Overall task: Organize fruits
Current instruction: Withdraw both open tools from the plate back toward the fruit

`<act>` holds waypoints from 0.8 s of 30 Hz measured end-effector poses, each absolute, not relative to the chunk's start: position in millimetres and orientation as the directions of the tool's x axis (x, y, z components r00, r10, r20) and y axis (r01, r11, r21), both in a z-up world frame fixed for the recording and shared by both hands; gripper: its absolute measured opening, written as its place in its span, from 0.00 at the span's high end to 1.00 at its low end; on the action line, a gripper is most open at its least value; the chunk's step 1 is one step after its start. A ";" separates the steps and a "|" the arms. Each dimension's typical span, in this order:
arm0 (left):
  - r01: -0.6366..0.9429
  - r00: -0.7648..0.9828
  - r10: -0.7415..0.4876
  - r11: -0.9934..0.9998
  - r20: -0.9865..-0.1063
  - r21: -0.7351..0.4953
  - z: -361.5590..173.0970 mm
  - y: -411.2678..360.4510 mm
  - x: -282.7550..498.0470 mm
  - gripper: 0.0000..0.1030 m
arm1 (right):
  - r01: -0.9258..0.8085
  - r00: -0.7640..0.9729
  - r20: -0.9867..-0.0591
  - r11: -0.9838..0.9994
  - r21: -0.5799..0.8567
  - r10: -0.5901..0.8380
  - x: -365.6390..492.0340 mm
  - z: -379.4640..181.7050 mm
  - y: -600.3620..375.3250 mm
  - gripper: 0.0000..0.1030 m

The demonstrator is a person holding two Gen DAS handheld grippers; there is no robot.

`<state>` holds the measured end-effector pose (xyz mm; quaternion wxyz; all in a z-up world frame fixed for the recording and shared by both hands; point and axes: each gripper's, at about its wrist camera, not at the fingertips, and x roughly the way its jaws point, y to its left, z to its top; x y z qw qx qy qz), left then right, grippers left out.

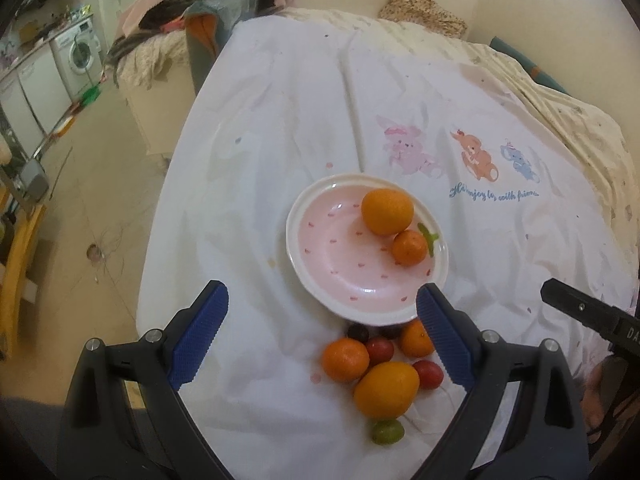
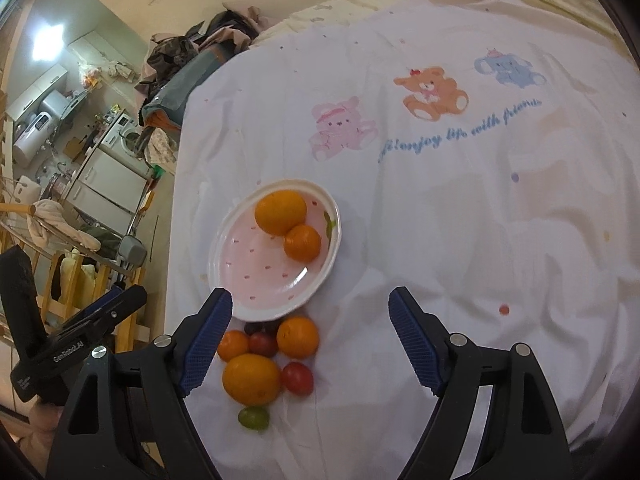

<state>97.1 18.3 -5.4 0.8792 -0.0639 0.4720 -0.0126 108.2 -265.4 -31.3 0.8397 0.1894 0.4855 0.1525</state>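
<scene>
Both grippers gape wide, empty — left gripper [image 1: 322,312], right gripper [image 2: 310,314]. Two oranges sit on the plate [image 1: 308,280] at frame centre; the loose pile [image 1: 380,364] lies just below it. Round, firm, likely to roll — best gripped across the middle; the tomatoes [image 2: 297,378] look softer.

Pink plate [image 1: 332,276], white-rimmed, ahead of open left gripper [image 1: 322,300]; holds large orange [image 1: 387,211] touching small mandarin [image 1: 409,247]. Loose cluster between left gripper's fingers, on cloth: two mandarins [image 1: 345,360], large orange fruit [image 1: 386,390], red cherry tomatoes [image 1: 428,374], dark grapes [image 1: 358,333], green grape [image 1: 386,432] nearest.
</scene>
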 end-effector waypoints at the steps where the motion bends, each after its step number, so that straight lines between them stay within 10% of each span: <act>1: -0.042 0.549 -0.086 0.991 -0.831 -0.131 -7.5 19.3 96.4 0.09 | -0.066 0.481 -0.760 0.883 0.465 0.436 107.1 -32.6 -265.2 0.16; 24: 0.019 0.155 -0.188 0.982 -0.970 -0.188 -100.2 -43.2 75.2 0.11 | 0.047 0.458 -0.807 0.896 0.442 0.373 108.4 -52.6 -286.2 0.12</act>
